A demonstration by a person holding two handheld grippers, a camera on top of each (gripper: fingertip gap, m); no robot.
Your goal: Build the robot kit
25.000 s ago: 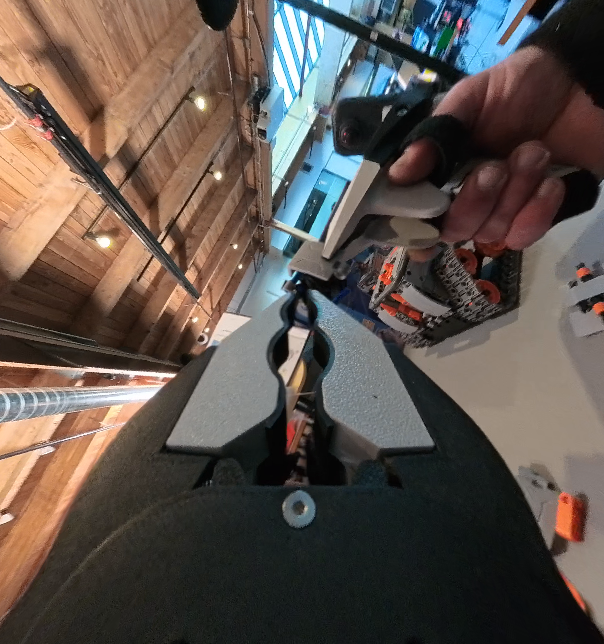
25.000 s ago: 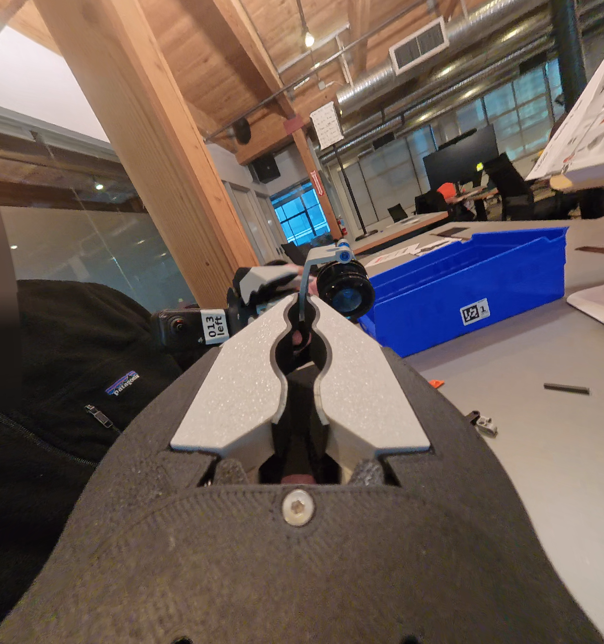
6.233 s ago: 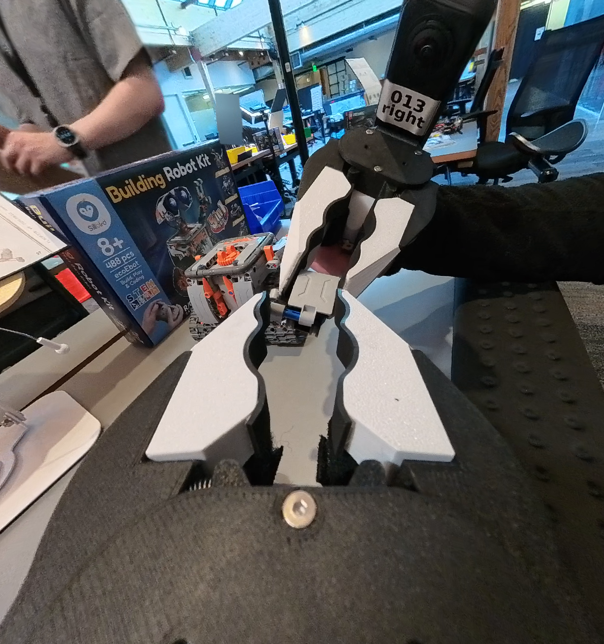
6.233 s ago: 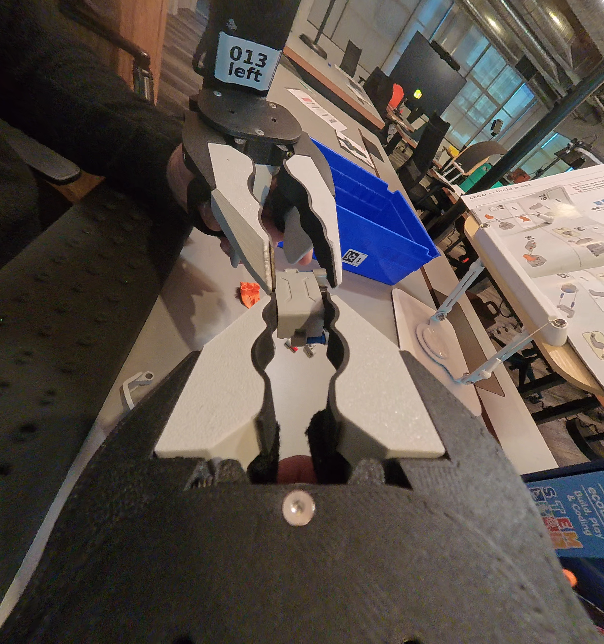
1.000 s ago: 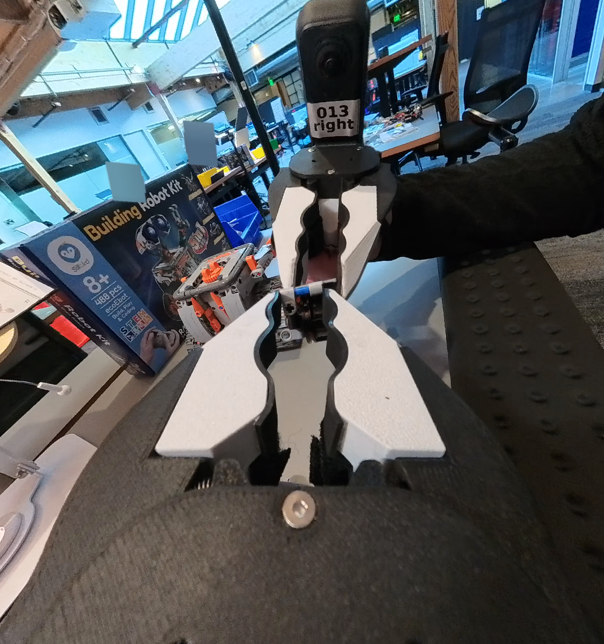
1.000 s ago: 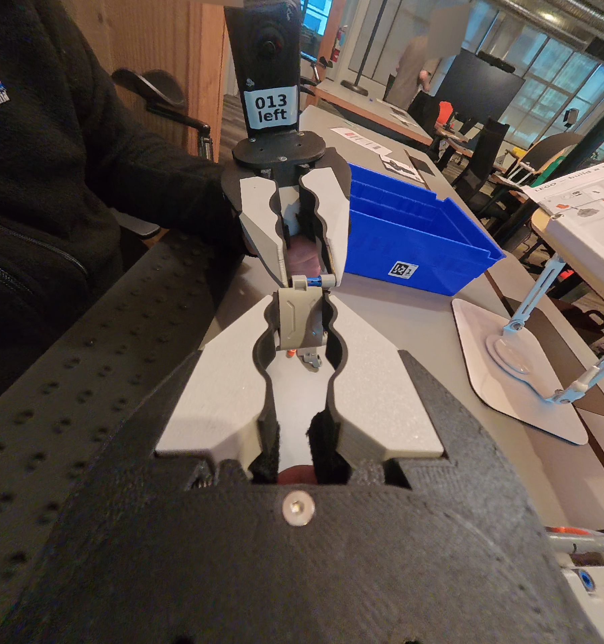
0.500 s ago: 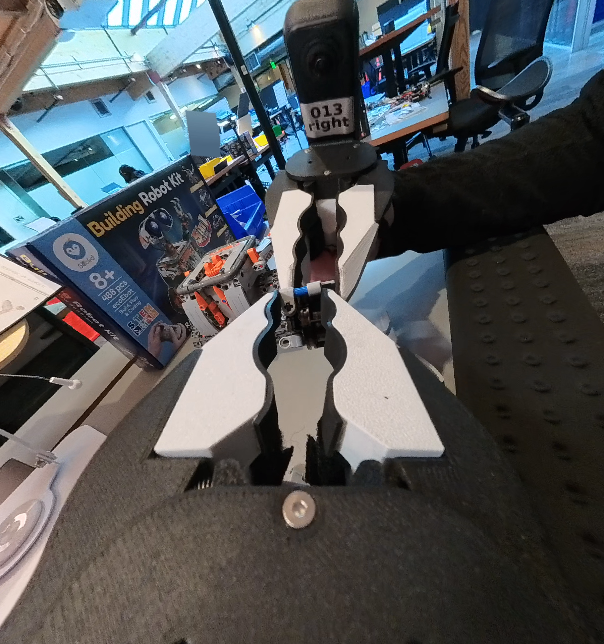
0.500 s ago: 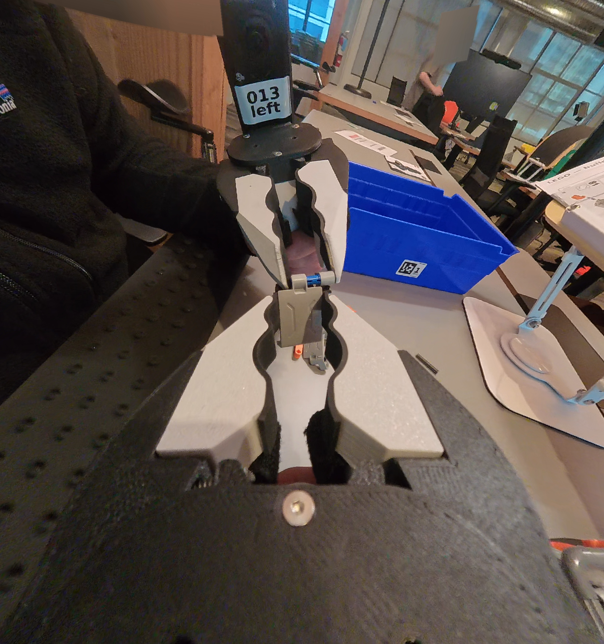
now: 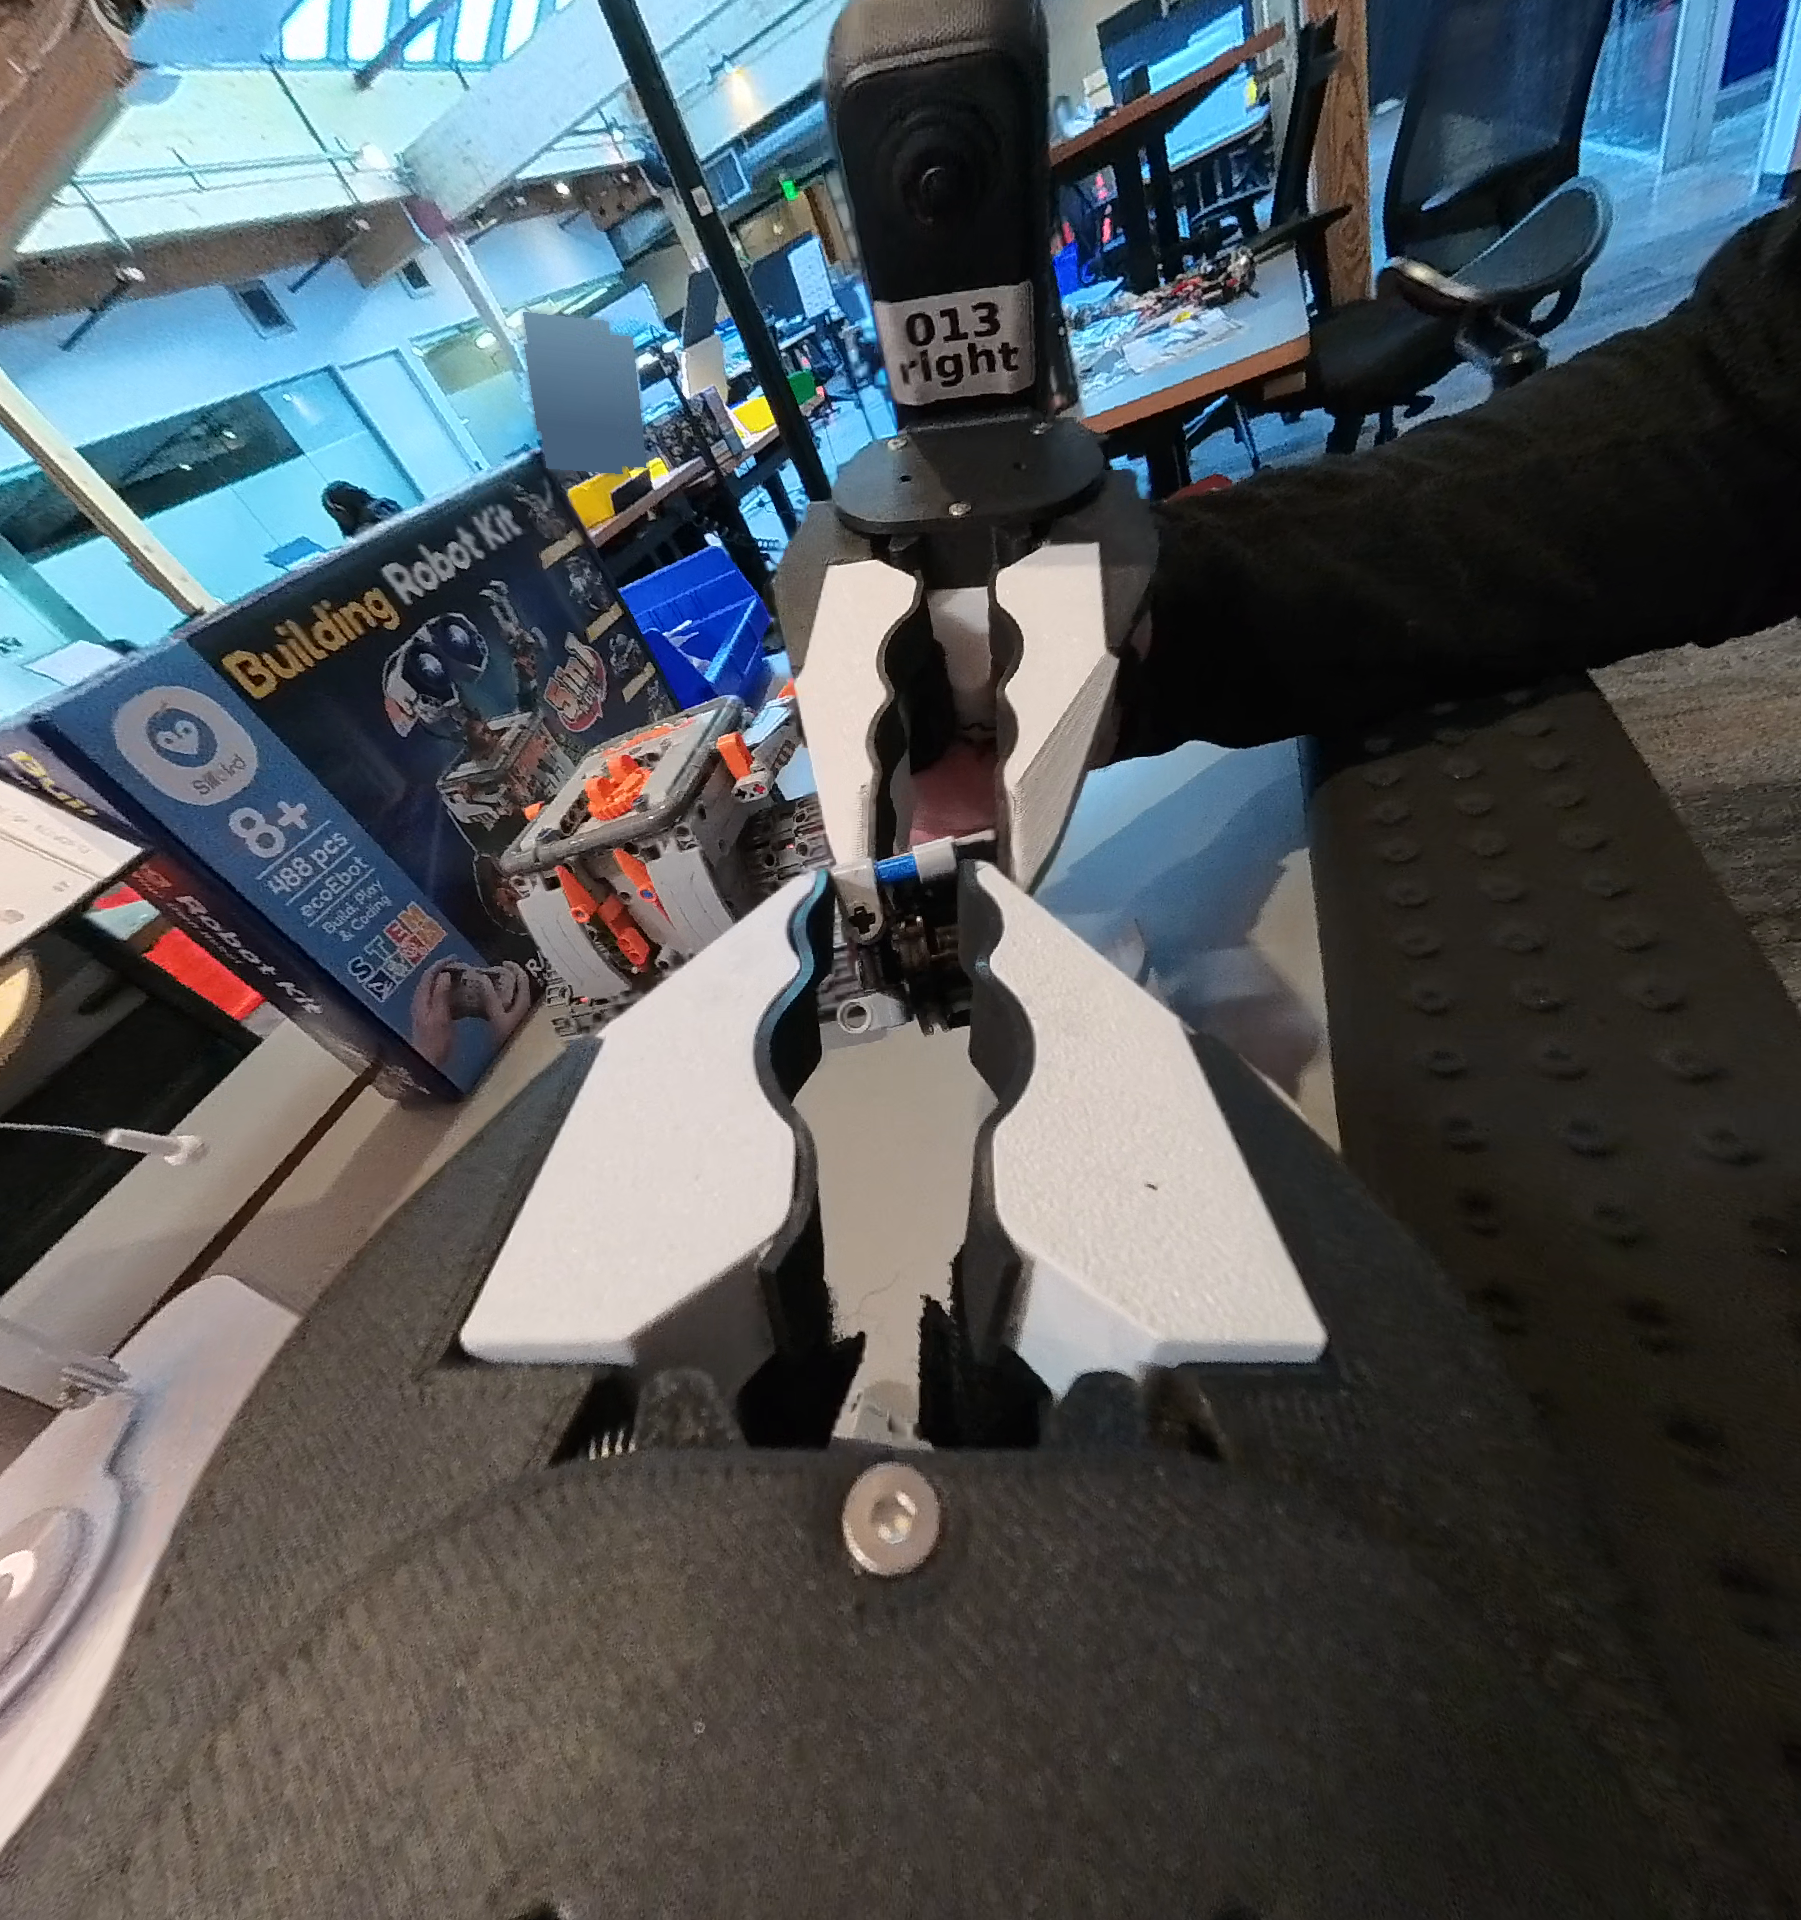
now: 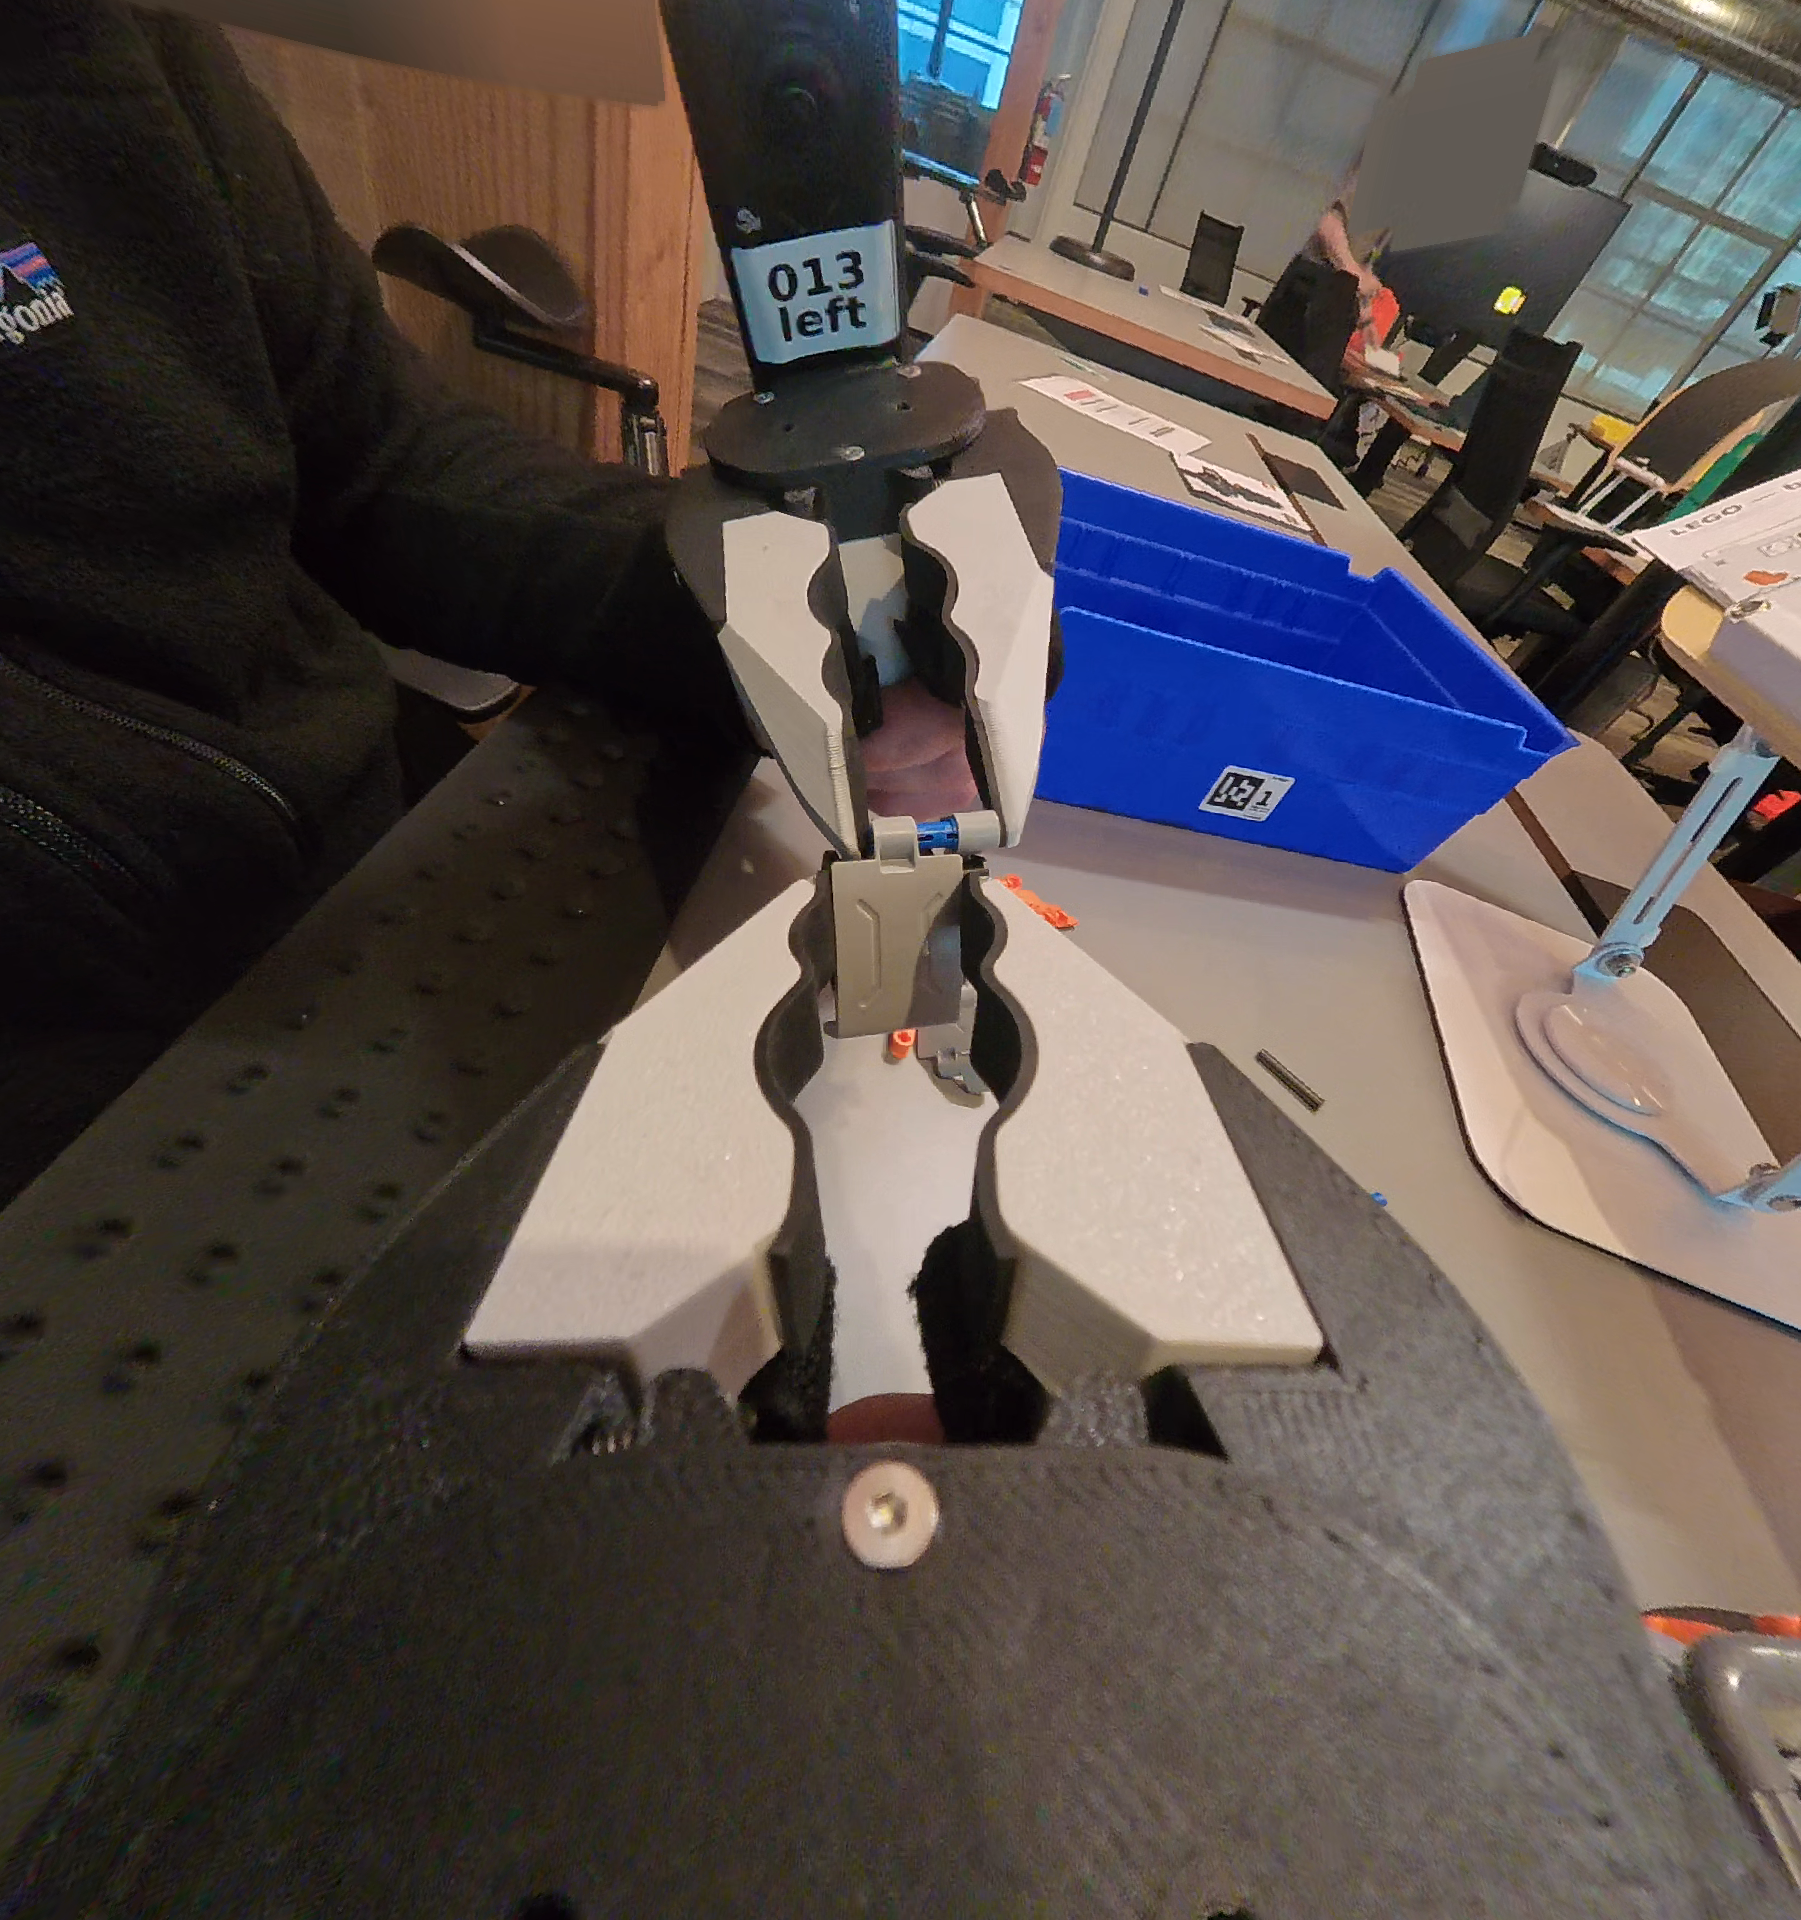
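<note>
A small grey panel piece (image 10: 880, 951) with a blue pin (image 10: 932, 829) across its far end hangs in the air between my two grippers. My right gripper (image 10: 898, 894) is shut on the panel's sides. My left gripper (image 10: 925, 826) faces it tip to tip, its jaws closed on the pin end. In the left wrist view my left gripper (image 9: 896, 894) grips the piece (image 9: 865, 920), the blue pin (image 9: 901, 868) sits just past its tips, and the right gripper (image 9: 937, 847) comes in from the far side. The piece hangs above the grey table (image 10: 1187, 987).
A blue bin (image 10: 1291, 707) stands behind the grippers. A white stand base (image 10: 1602, 1091) and an instruction booklet (image 10: 1789, 561) are at the right. A half-built grey and orange robot model (image 9: 647, 842) and its kit box (image 9: 356, 810) stand nearby. Loose small parts (image 10: 1041, 904) lie on the table. The grippers are tip to tip, or close to it.
Both grippers stay closed on the grey piece, tip to tip. The pair has drifted slightly over the table and the piece stands a bit more upright than a second ago.
</note>
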